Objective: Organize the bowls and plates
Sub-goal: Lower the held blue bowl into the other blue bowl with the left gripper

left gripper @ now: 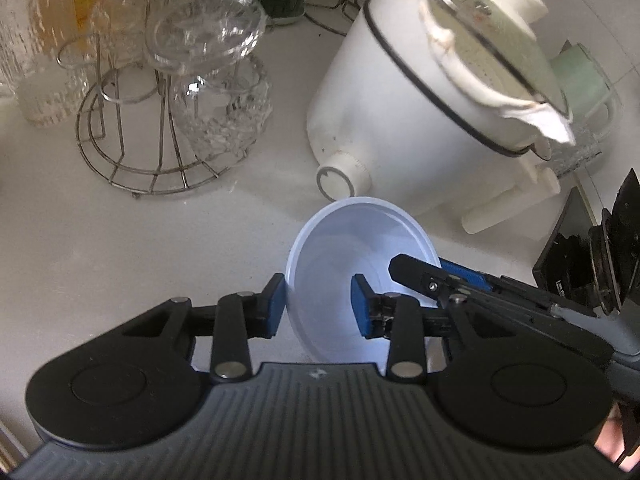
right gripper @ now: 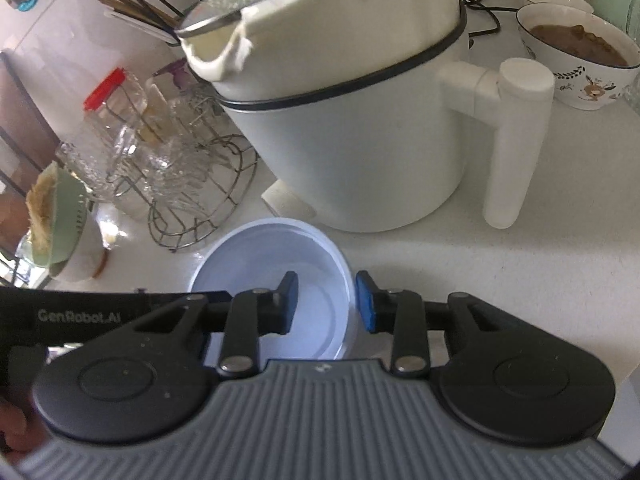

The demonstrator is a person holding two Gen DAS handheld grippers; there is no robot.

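A pale blue-white plastic bowl (left gripper: 340,252) is held between both grippers over the white counter. My left gripper (left gripper: 320,304) straddles the bowl's left rim, one pad outside and one inside, with the jaws still apart. My right gripper (right gripper: 327,302) straddles the bowl's (right gripper: 276,256) right rim the same way, one pad inside and one outside. The right gripper's fingers (left gripper: 416,270) also show in the left wrist view, reaching into the bowl from the right. Whether either pair of pads presses the rim is unclear.
A large white pot (left gripper: 408,120) with a glass lid stands just behind the bowl; its handle (right gripper: 516,140) juts right. A wire rack with glass cups (left gripper: 168,120) stands at the left. A patterned bowl of food (right gripper: 580,56) sits at the far right.
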